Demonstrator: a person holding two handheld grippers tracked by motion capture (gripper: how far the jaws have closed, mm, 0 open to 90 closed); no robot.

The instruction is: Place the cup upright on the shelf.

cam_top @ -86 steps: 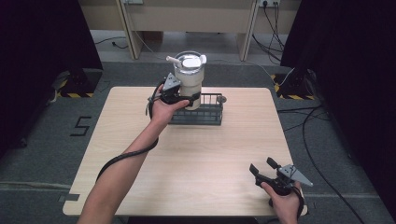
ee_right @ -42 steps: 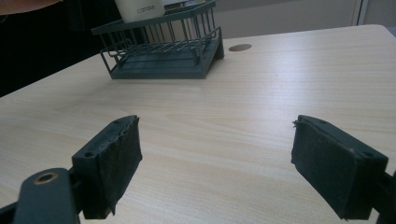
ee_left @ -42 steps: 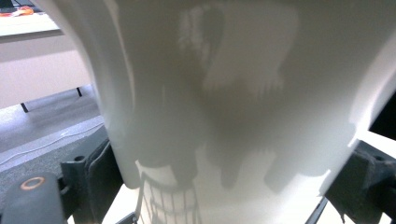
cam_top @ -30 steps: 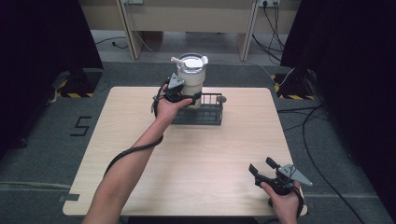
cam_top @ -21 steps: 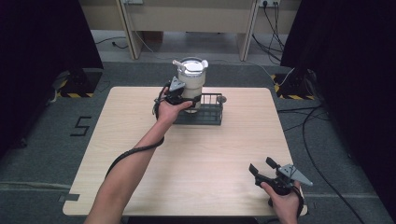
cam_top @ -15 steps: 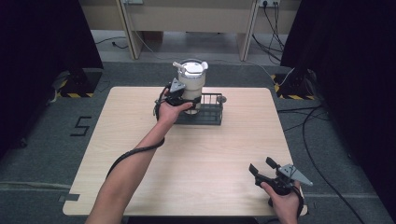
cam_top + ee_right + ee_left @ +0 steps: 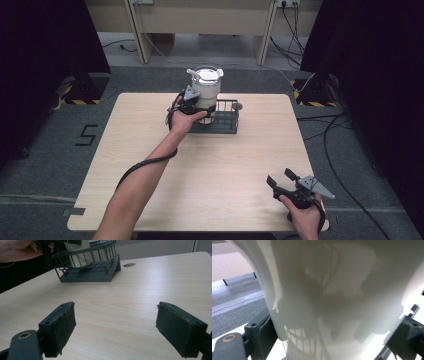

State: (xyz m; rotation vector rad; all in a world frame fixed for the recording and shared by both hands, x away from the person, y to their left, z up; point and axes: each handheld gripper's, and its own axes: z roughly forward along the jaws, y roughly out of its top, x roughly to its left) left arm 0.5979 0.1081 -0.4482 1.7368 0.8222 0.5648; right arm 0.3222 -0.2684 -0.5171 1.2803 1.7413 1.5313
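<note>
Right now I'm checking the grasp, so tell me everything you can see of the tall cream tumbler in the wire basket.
The tall cream cylindrical tumbler looks like smooth matt plastic or coated metal, with a pale lid and a straw-like piece jutting from its top. It stands upright at the left end of the dark wire basket, on the far side of the wooden table. The left tool clamps its lower body, one jaw on each side.

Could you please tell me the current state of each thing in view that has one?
Left gripper: shut on the tumbler.
Right gripper: open, holding nothing, near the table's front edge.
Tumbler: upright, lid on, its base inside the wire basket.
Wire basket: resting flat on the table.
</note>
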